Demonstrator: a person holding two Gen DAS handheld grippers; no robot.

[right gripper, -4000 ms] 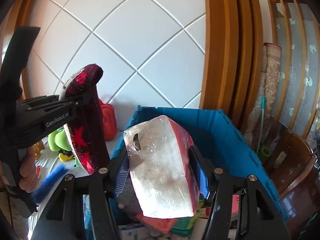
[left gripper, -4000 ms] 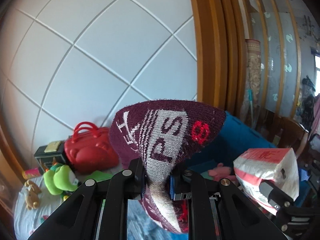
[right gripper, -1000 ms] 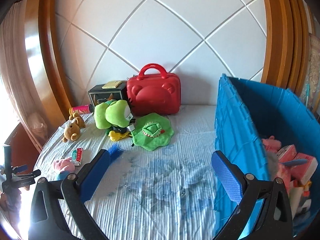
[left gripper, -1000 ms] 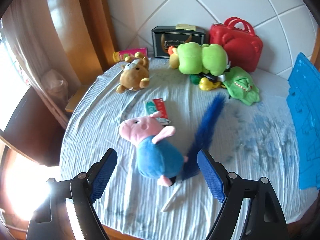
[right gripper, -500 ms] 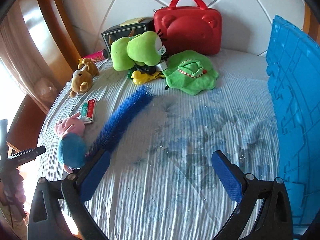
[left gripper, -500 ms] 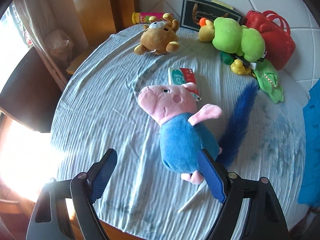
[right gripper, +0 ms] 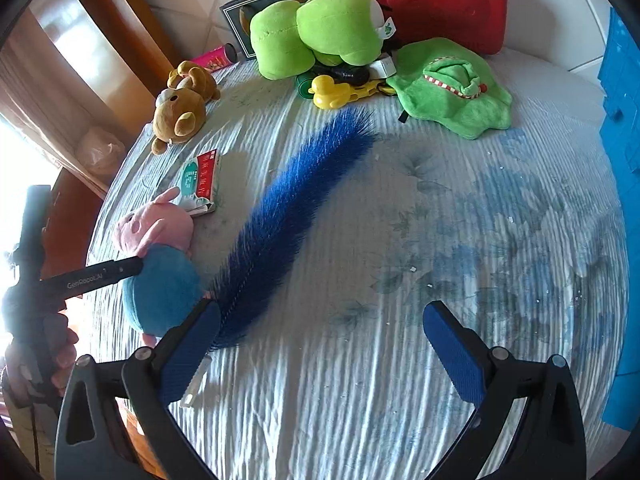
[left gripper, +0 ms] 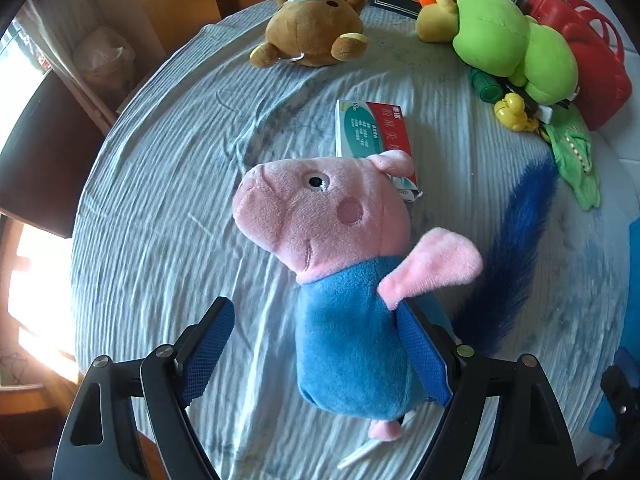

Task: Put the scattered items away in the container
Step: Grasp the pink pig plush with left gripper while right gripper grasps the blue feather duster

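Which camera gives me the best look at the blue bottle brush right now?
The right wrist view: the blue brush lies across the cloth, bristles visible end to end, handle tip beside one tool finger. In the left wrist view the brush shows only partly, its lower end hidden behind the pig plush.

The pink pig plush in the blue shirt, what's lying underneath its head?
A red, green and white carton lies flat on the striped cloth, its near end tucked under the pig plush's head and ear. How far it reaches beneath cannot be seen, nor whether anything else is under the body.
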